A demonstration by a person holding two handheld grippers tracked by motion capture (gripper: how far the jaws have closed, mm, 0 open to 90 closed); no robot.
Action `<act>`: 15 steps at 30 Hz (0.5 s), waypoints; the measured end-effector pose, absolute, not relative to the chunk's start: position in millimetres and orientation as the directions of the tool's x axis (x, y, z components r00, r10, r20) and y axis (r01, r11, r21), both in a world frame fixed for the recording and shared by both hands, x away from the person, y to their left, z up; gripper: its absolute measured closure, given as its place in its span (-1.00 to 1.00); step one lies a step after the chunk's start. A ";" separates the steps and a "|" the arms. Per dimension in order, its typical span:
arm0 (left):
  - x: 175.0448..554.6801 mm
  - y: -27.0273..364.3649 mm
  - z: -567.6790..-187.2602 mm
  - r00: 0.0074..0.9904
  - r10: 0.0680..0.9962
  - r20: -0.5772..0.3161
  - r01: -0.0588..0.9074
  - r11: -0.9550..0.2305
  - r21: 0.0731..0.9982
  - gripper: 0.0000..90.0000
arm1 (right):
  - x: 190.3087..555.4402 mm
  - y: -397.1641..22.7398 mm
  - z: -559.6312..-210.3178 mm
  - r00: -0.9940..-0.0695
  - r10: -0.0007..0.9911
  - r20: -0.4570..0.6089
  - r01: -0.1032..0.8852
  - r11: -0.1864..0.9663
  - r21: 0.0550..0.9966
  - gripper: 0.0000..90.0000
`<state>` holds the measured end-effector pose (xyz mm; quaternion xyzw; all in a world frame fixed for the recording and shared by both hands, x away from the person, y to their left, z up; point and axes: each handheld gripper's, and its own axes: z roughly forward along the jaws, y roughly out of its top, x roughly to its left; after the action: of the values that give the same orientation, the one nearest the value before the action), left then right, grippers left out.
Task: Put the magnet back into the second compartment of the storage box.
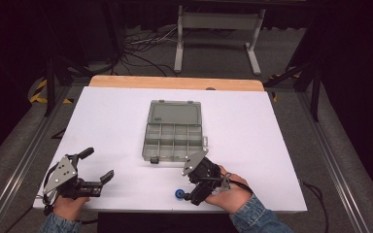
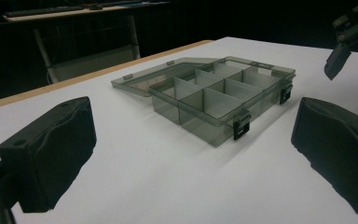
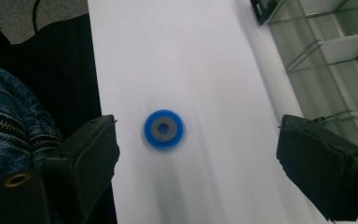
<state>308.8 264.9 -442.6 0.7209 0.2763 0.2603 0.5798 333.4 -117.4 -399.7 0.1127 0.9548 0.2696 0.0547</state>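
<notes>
- My left gripper (image 1: 99, 165) sits at the near left corner of the white table (image 1: 111, 121), held in my left hand (image 1: 70, 204). Its jaws stand wide apart with nothing between them, and they point toward the middle of the table.
- In the left gripper view, the clear grey organiser box (image 2: 214, 93) lies ahead between my two black jaws, well apart from them. Its lid (image 2: 168, 74) lies folded flat behind it, and two dark latches hang on its near wall.
- In the high view, the box sits at the middle of the table, its divided compartments toward me and the lid on the far side.
- A small blue disc with a grey centre (image 3: 163, 129) lies flat near the table's front edge, just left of my right gripper (image 1: 187, 196).
- My right gripper, in my right hand (image 1: 230, 191), points down at the table. Its jaws are spread wide, the disc lies between them, nearer one jaw, and neither touches it.
</notes>
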 end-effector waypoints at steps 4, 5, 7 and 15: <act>308.7 264.8 -442.6 0.711 0.701 0.054 0.096 -0.173 0.980 -0.99 | 331.4 -111.5 -406.9 -0.974 0.224 -0.031 0.177 0.839 0.514 -0.71; 308.7 264.7 -442.6 0.712 0.701 0.054 0.095 -0.172 0.981 -0.99 | 330.8 -109.8 -408.5 -0.974 0.223 -0.029 0.177 0.842 0.509 -0.71; 308.7 264.6 -442.6 0.712 0.700 0.054 0.094 -0.172 0.981 -0.99 | 330.3 -107.8 -411.2 -0.976 0.217 -0.026 0.176 0.849 0.498 -0.71; 308.6 264.6 -442.6 0.712 0.700 0.055 0.094 -0.172 0.981 -0.99 | 330.2 -101.9 -422.2 -0.977 0.212 -0.016 0.178 0.855 0.486 -0.69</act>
<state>308.6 264.6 -442.6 0.7199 0.2757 0.2608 0.5812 330.2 -101.9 -422.2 0.1015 0.9625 0.2491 0.0343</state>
